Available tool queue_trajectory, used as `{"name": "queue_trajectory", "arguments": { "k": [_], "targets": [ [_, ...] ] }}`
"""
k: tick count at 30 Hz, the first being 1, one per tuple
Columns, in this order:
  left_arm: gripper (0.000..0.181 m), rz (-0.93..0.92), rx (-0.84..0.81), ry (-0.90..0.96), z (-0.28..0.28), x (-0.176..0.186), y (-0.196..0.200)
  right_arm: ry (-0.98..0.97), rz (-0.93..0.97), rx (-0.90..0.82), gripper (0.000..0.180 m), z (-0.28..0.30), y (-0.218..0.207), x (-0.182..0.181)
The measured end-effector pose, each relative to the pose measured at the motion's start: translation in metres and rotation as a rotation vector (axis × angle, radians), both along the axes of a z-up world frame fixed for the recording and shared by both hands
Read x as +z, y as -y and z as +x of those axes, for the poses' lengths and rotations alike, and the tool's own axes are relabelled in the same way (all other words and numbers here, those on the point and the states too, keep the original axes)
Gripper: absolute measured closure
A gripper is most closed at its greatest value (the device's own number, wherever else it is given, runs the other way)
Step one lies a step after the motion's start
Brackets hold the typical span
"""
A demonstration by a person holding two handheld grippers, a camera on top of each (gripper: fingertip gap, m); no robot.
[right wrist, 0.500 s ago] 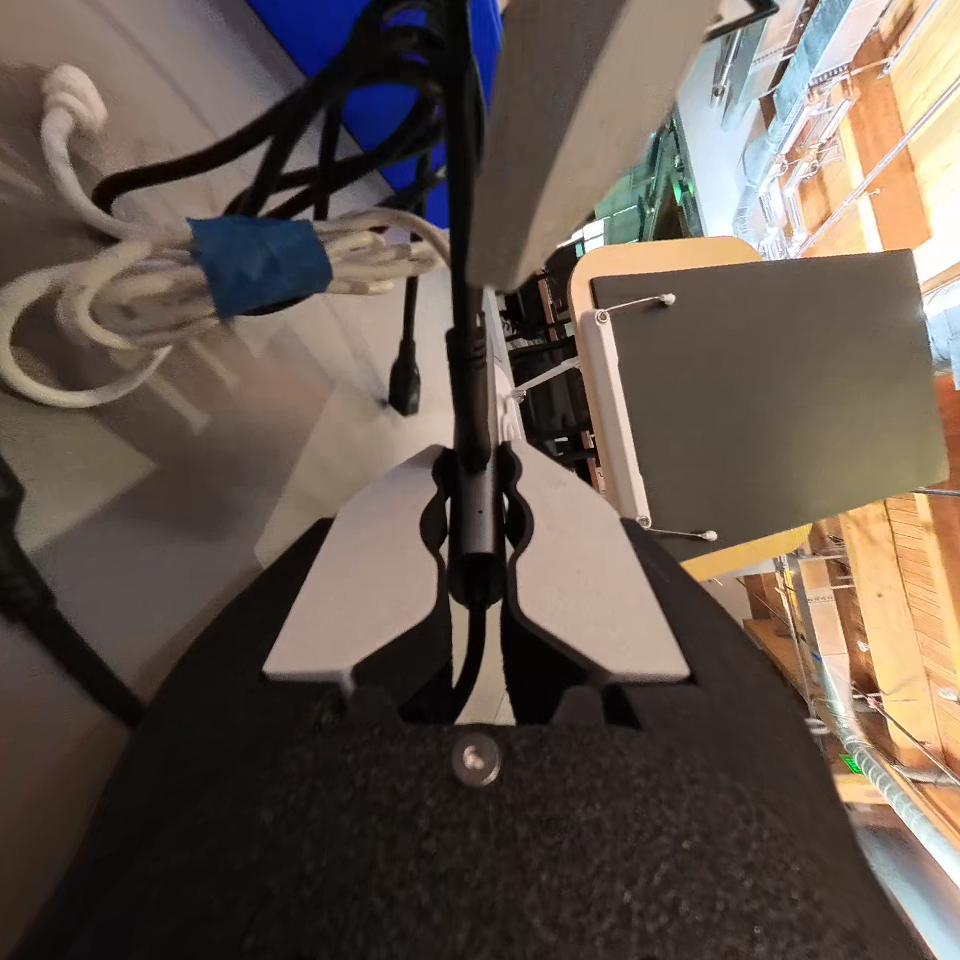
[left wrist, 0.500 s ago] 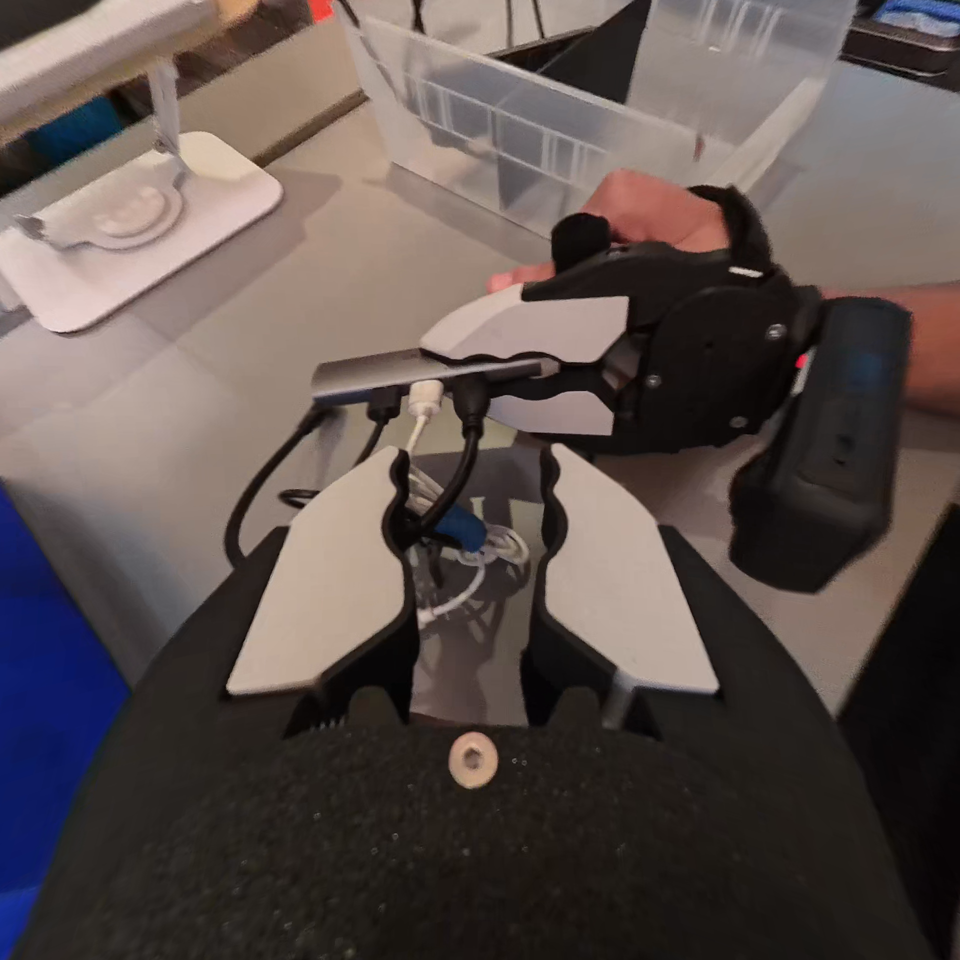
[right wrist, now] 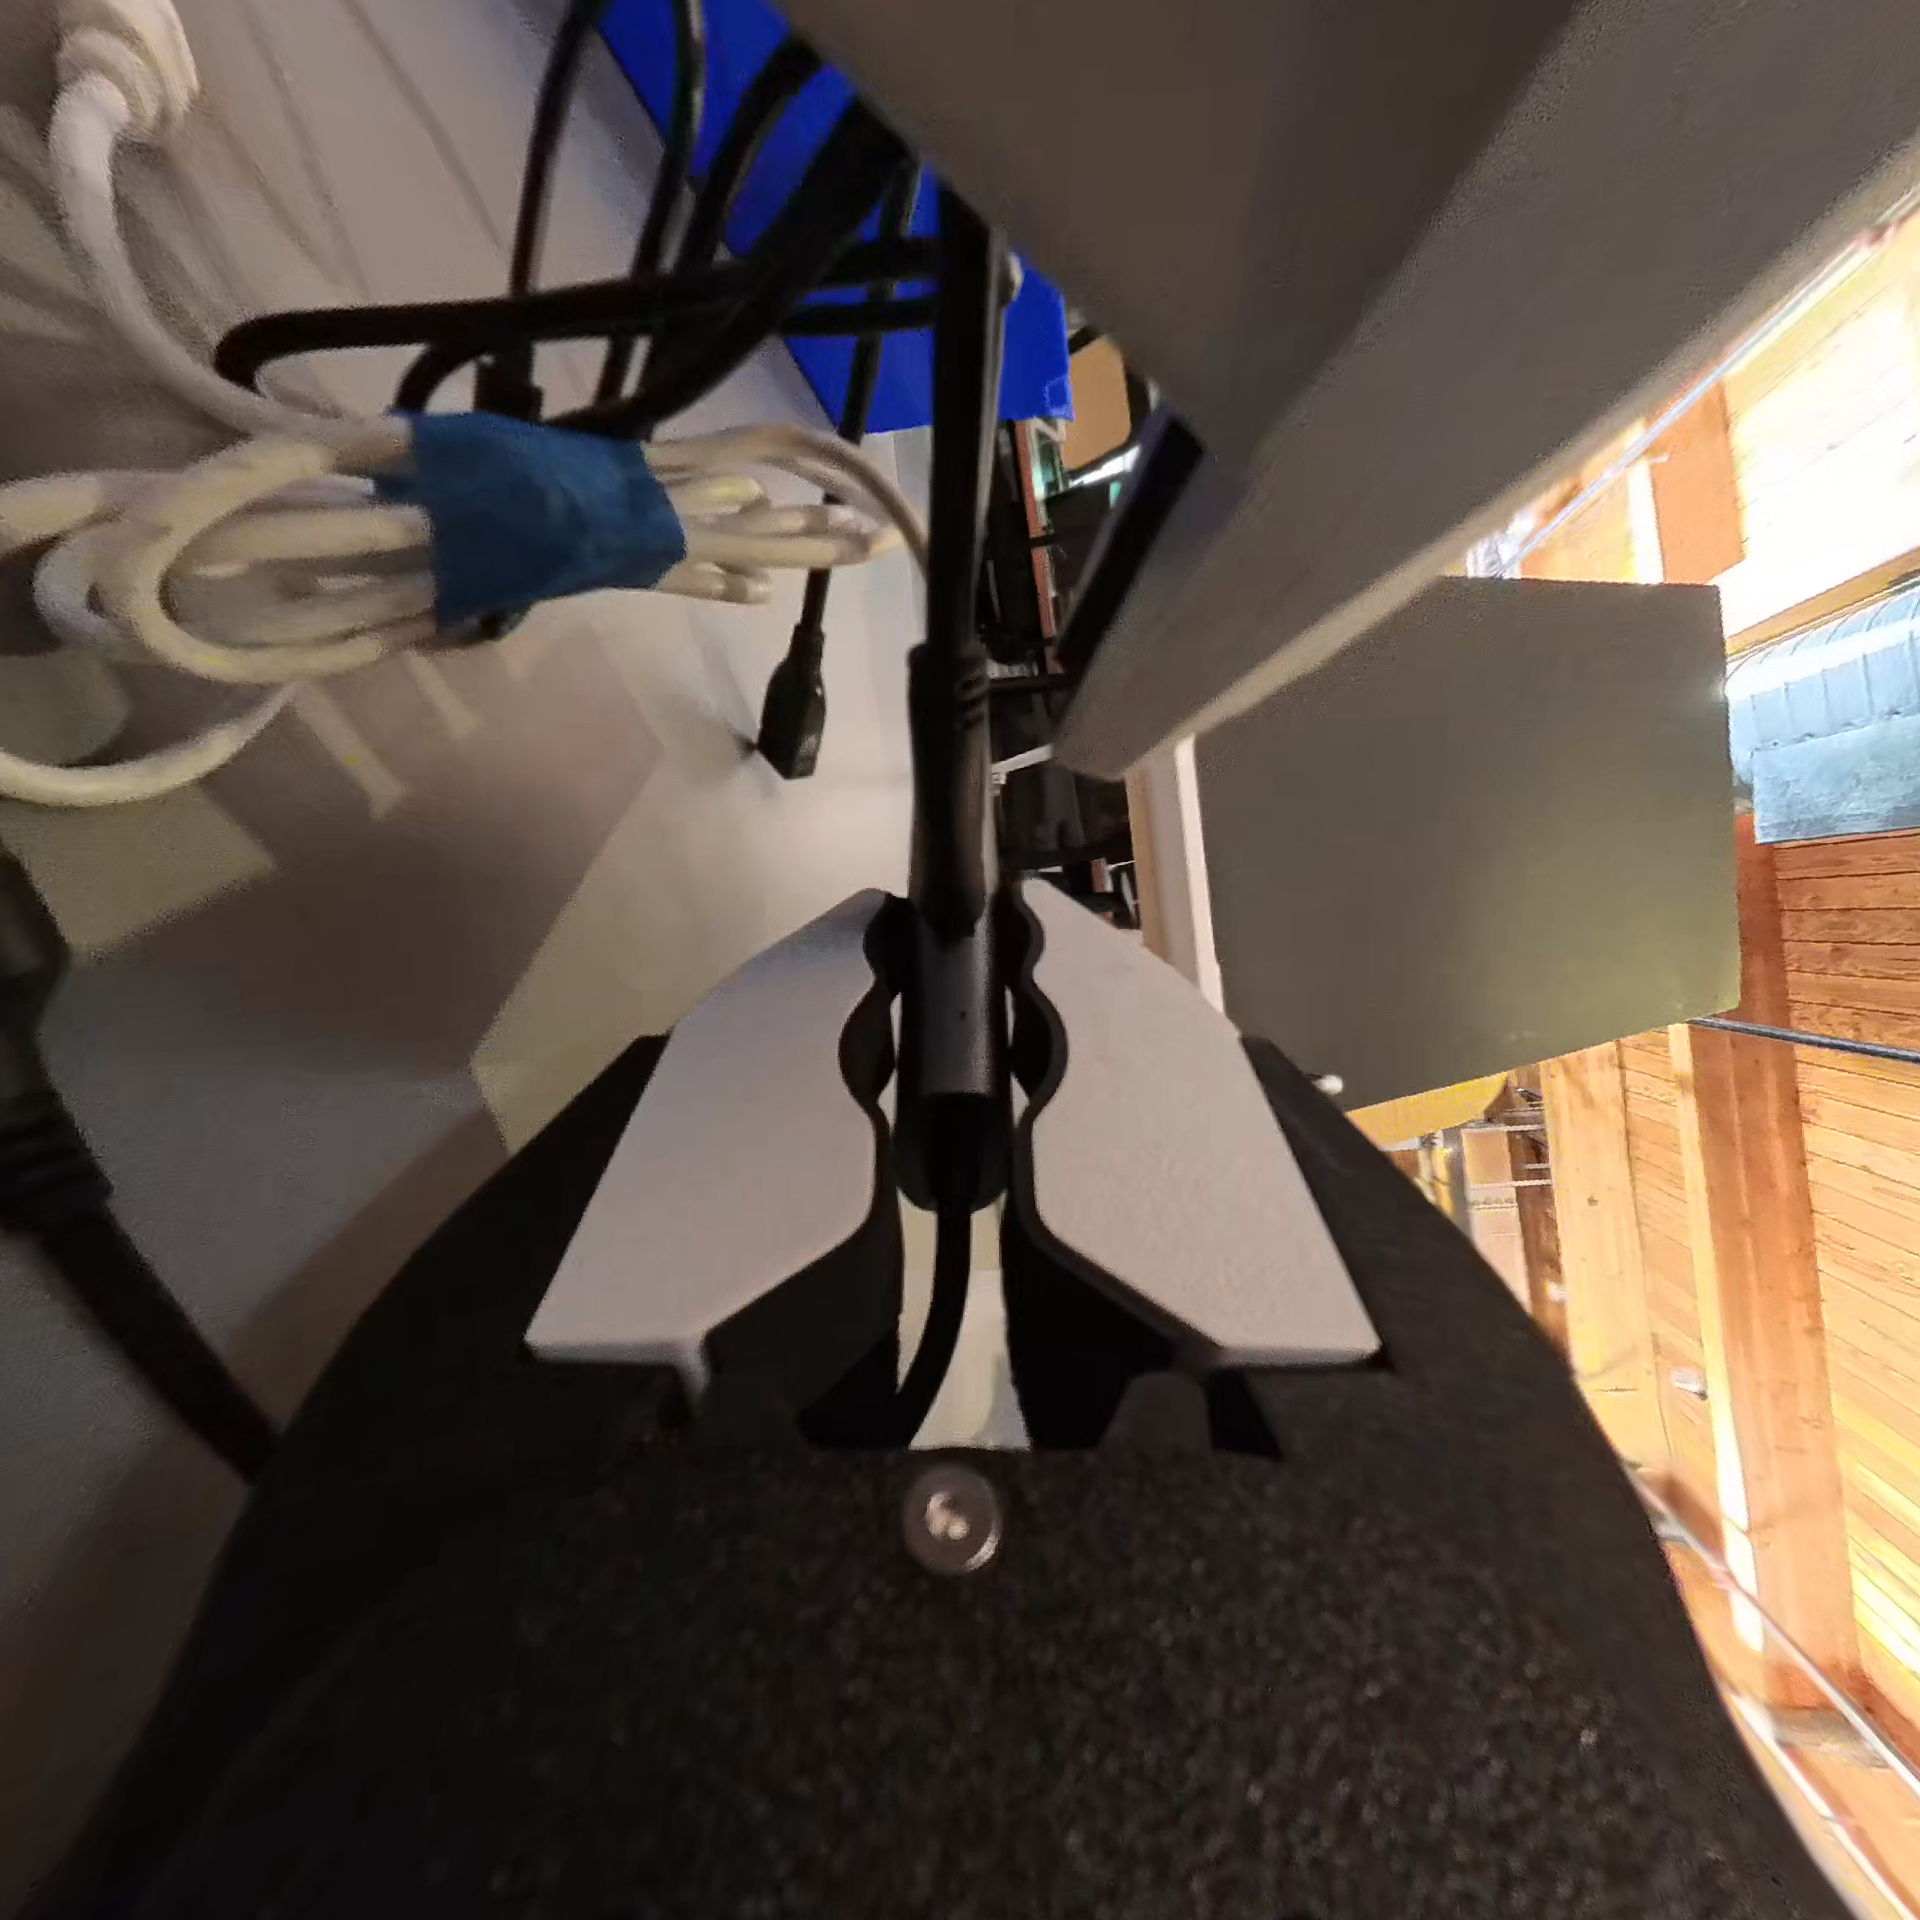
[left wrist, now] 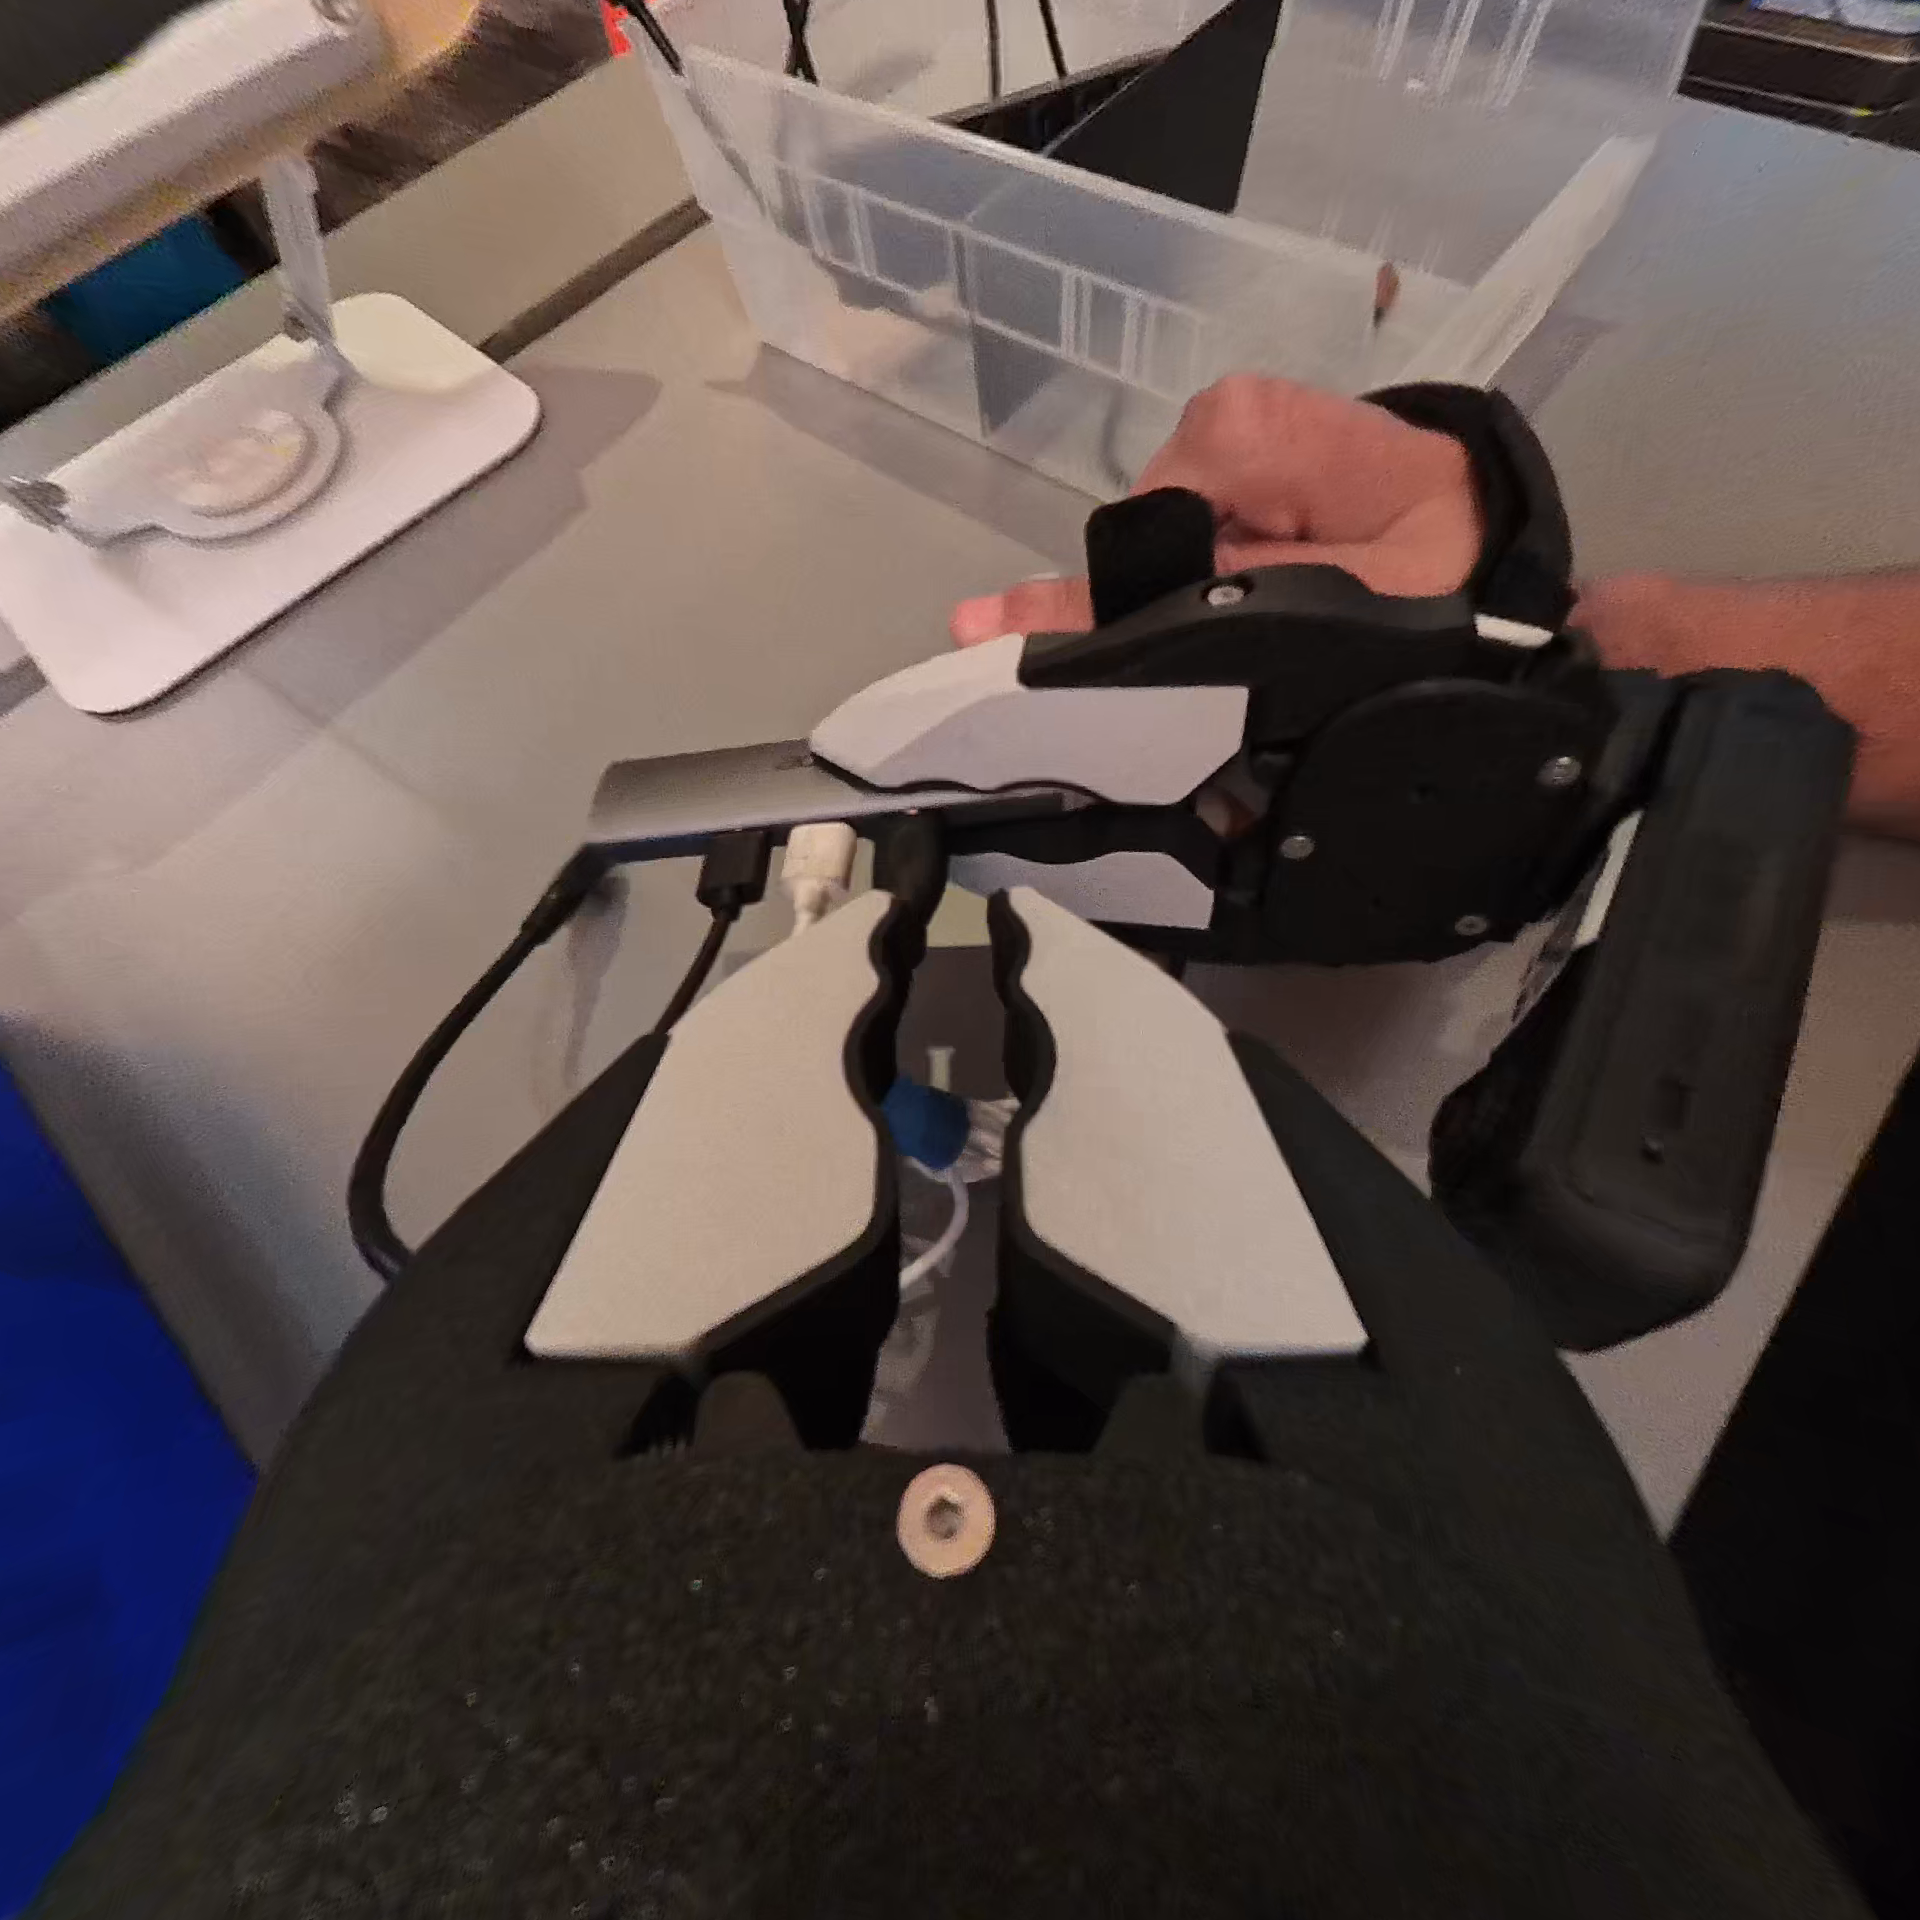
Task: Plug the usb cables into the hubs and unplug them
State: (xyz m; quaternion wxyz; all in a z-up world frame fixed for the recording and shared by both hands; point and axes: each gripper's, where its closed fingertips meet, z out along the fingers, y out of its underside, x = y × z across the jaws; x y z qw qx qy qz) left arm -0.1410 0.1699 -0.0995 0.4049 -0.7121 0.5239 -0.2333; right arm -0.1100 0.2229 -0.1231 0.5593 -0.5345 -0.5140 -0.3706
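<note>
Left wrist view shows a smooth grey worktop [left wrist: 727, 582] carrying a white stand [left wrist: 260, 488] and a clear plastic bin [left wrist: 1039, 301]; no writing is legible. Held above it, the grey hub [left wrist: 727, 800] is clamped edgewise in the right tool [left wrist: 883, 790], three cables plugged in. Left tool [left wrist: 940, 914], fingers parted, sits just before the black plug [left wrist: 909, 857]. Right wrist view: wooden walls behind.
</note>
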Motion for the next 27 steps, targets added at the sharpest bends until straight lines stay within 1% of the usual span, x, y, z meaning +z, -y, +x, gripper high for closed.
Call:
{"name": "queue_trajectory", "arguments": {
  "k": [3,5,6,7,9,10,13,16,20,27],
  "targets": [
    [0.155,0.045,0.029,0.035,0.000,0.013,-0.001,0.014,-0.007,-0.011,0.162,0.000,-0.002,-0.003],
    [0.146,0.021,0.031,0.029,0.000,0.017,-0.002,0.025,0.001,-0.007,0.162,0.001,-0.002,-0.003],
    [0.145,0.007,0.031,0.031,0.000,0.019,-0.003,0.030,0.006,-0.007,0.162,0.001,-0.002,-0.002],
    [0.144,-0.009,0.019,0.010,0.000,0.017,-0.004,0.036,0.014,-0.003,0.162,0.000,-0.001,-0.001],
    [0.143,-0.068,-0.030,-0.134,-0.003,-0.006,-0.001,0.043,0.034,0.009,0.162,-0.003,0.001,0.002],
    [0.144,-0.083,-0.039,-0.181,-0.005,-0.014,-0.001,0.044,0.039,0.015,0.163,-0.004,0.002,0.003],
    [0.155,-0.109,-0.054,-0.189,-0.002,-0.022,0.002,0.058,0.061,0.035,0.163,-0.009,0.005,0.005],
    [0.168,-0.071,-0.030,-0.207,-0.004,-0.025,-0.003,0.030,0.046,0.047,0.163,-0.011,0.007,0.004],
    [0.169,-0.142,0.000,-0.165,-0.003,-0.026,-0.003,0.014,0.027,0.050,0.163,-0.010,0.006,0.001],
    [0.171,-0.066,0.046,-0.152,-0.009,-0.027,-0.005,-0.011,0.007,0.052,0.161,-0.012,0.003,-0.002]
  ]
}}
